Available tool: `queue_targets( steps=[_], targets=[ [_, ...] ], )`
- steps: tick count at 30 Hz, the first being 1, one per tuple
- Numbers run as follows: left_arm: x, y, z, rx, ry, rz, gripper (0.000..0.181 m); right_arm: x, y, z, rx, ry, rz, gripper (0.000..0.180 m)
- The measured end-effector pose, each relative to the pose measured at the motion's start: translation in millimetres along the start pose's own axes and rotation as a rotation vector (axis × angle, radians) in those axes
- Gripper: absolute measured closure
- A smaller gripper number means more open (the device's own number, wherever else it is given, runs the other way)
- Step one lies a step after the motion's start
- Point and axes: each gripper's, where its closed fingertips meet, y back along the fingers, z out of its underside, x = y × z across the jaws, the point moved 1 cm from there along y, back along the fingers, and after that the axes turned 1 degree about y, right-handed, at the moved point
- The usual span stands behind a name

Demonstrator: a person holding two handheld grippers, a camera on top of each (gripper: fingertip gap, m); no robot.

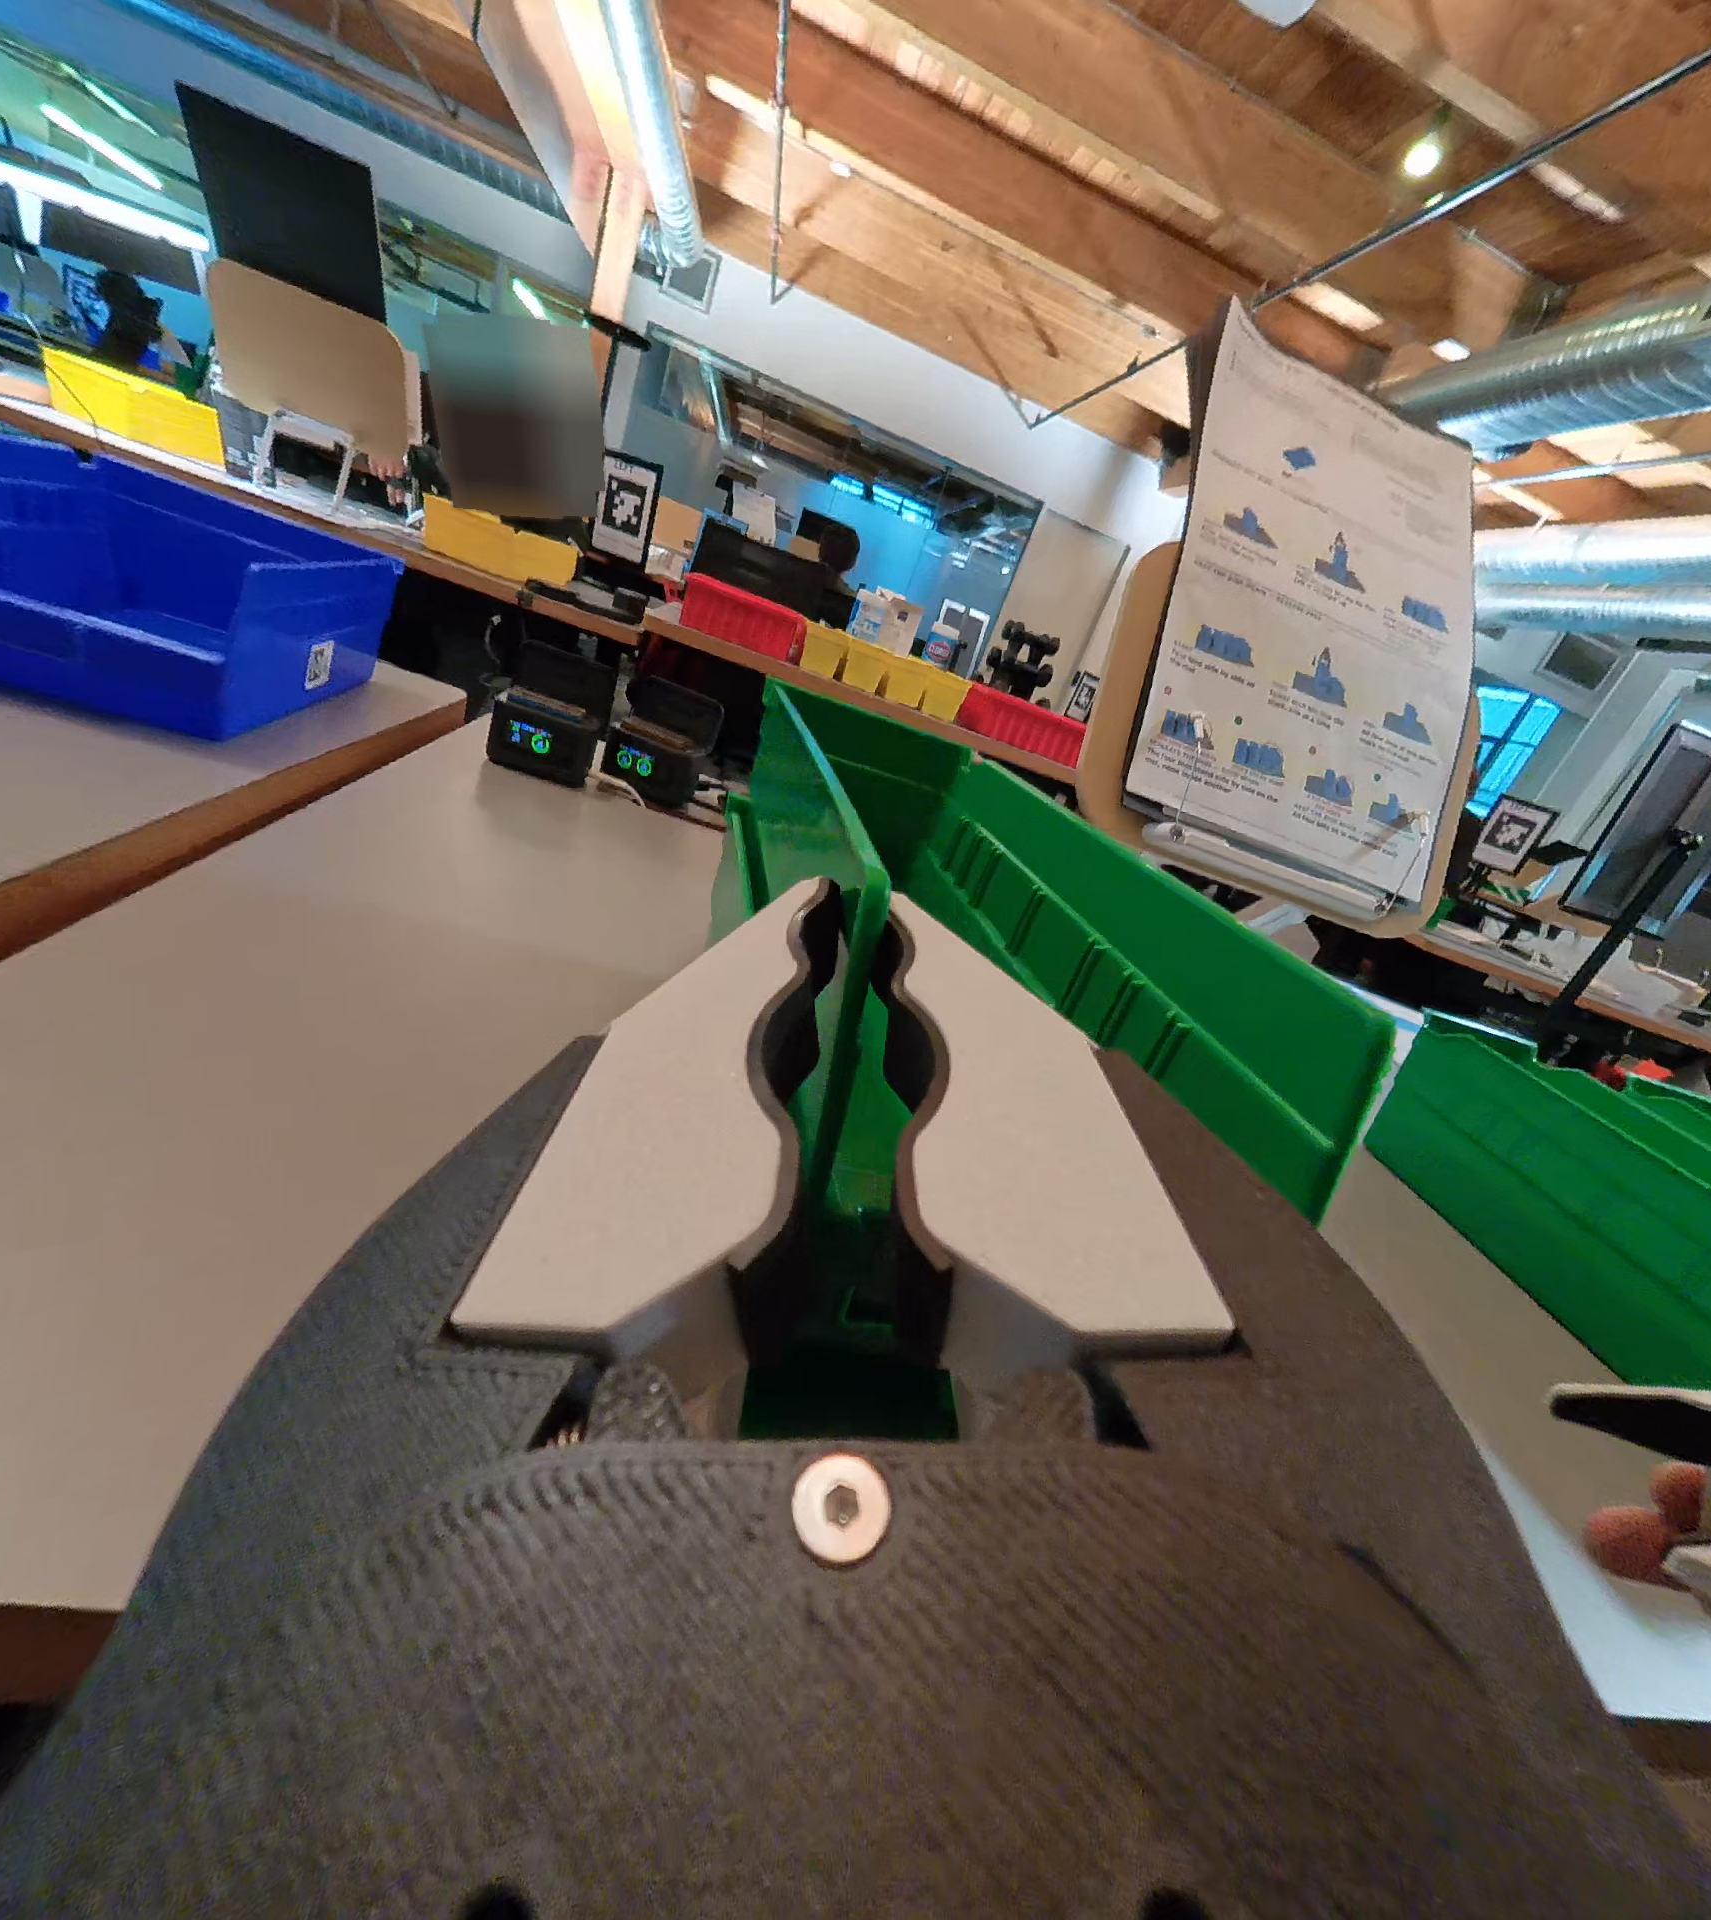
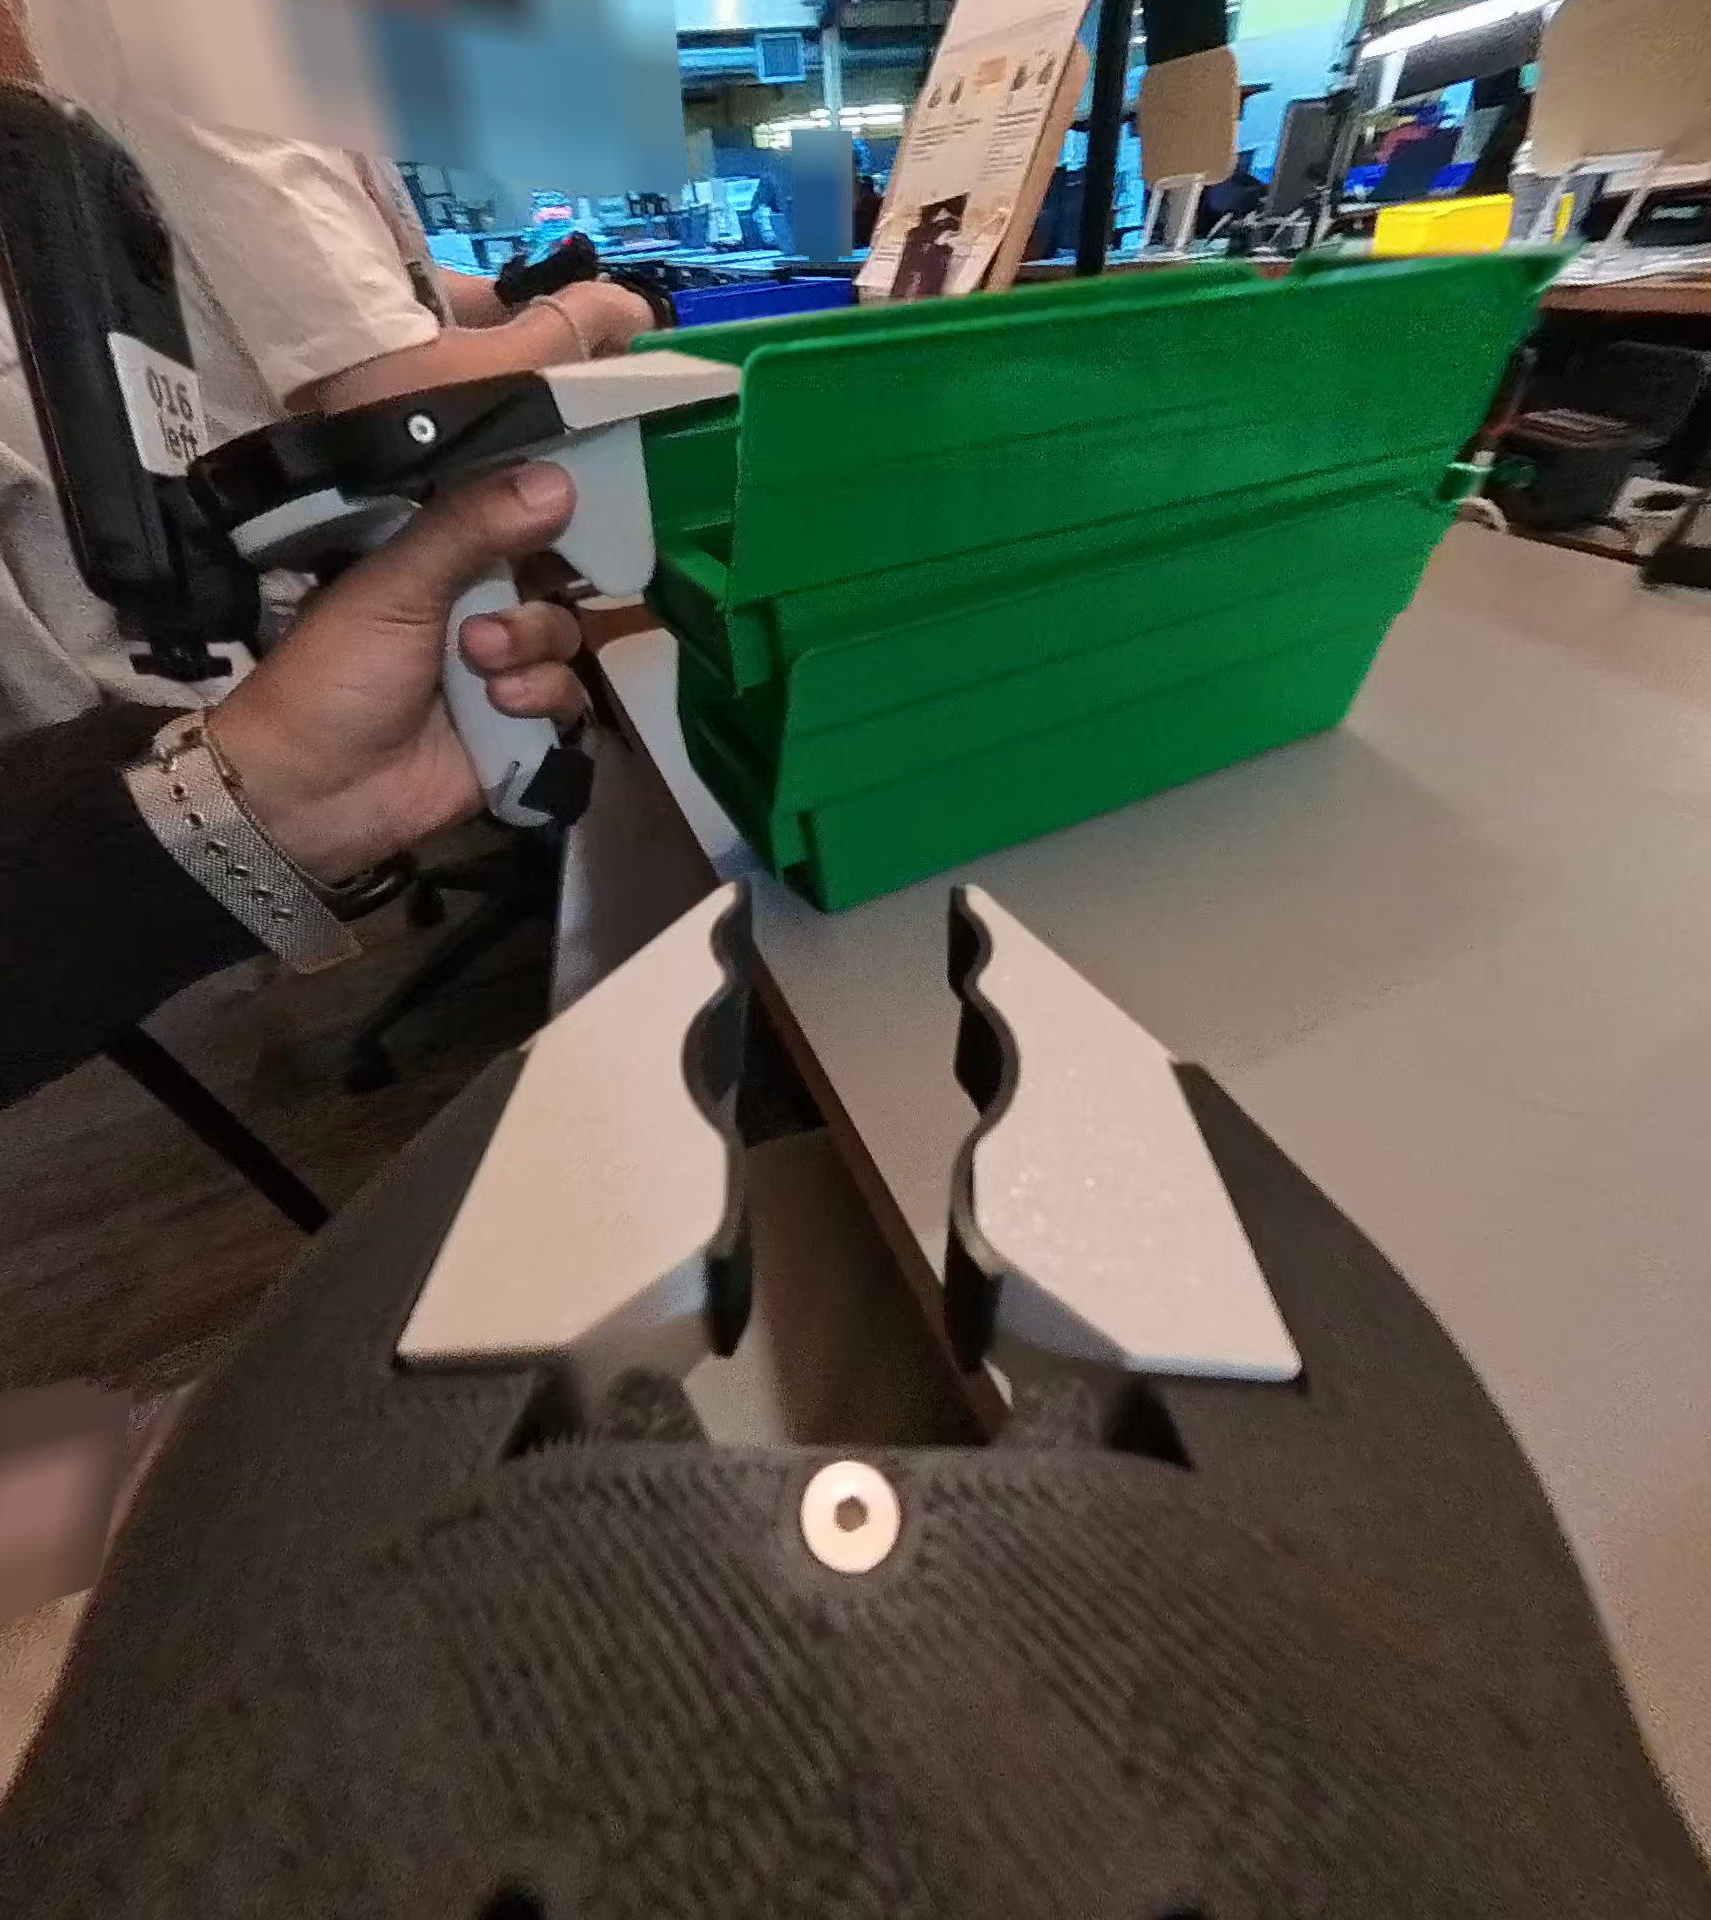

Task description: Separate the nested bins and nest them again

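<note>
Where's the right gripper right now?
In the right wrist view, the right gripper hangs open over the near table edge, just short of the green bins.

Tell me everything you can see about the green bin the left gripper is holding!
The top green bin looks like glossy hard plastic, long, with ribbed side walls and a thin rim. It sits tilted in the stack of green bins on the grey table, partly lifted out. The left gripper is shut on its end wall, one finger on each side. The right gripper is open and apart from it.
</note>
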Motion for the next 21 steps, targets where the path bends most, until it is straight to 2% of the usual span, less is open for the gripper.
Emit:
queue_targets(
  steps=[3,10,16,21],
  targets=[
    [0,4,-11,0.027,-0.019,0.006,0.180,-6,-8,5,-0.021,-0.004,-0.018,0.142],
    [18,11,-37,0.097,-0.012,0.042,0.180,13,17,11,-0.010,-0.004,0.048,0.143],
    [65,12,-73,0.192,-0.008,0.133,0.180,27,34,14,-0.003,-0.018,0.099,0.143],
    [120,-3,-64,0.155,0.014,0.244,0.181,35,56,17,0.006,-0.013,0.167,0.143]
  ],
)
